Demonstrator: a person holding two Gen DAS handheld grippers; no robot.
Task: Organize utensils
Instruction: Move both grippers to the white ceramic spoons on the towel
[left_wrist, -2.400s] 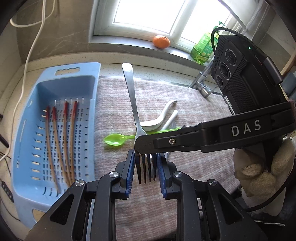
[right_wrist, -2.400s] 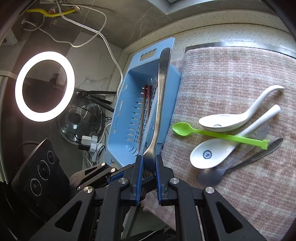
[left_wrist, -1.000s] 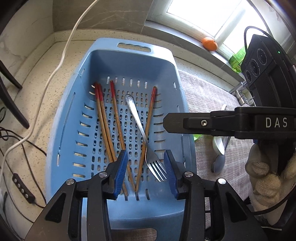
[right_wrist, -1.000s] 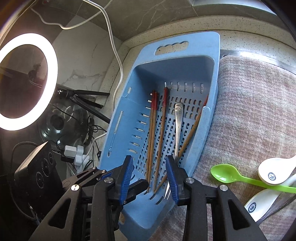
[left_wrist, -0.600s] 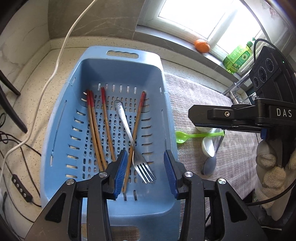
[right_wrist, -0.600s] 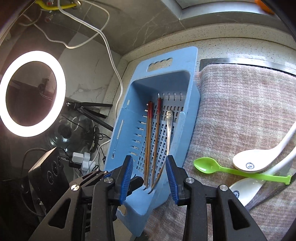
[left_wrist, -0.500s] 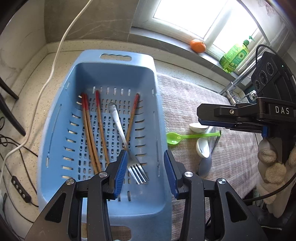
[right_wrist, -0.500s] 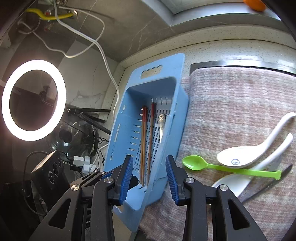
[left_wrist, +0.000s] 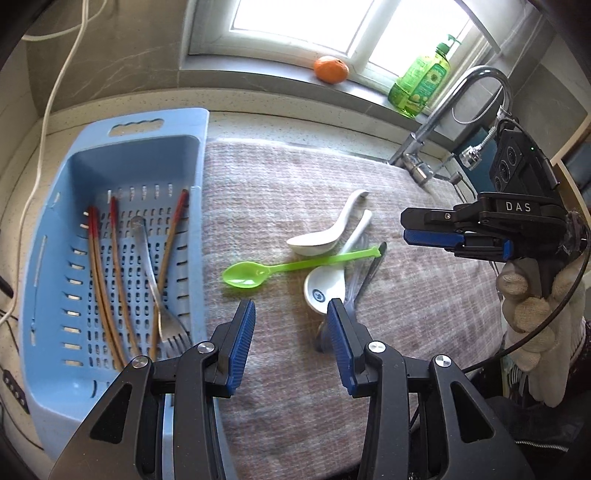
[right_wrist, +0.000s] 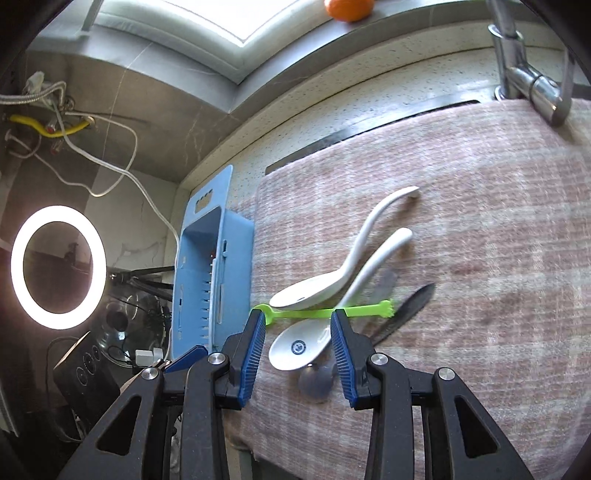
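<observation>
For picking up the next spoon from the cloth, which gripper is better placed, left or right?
Probably the right gripper: open, its fingers frame the lower white spoon and the green spoon lies just ahead. The left gripper, also open, points between green spoon and basket.

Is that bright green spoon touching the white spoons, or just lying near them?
Touching. In the left wrist view the green spoon has its handle lying across the lower white spoon, right under the bowl of the upper white spoon.
</observation>
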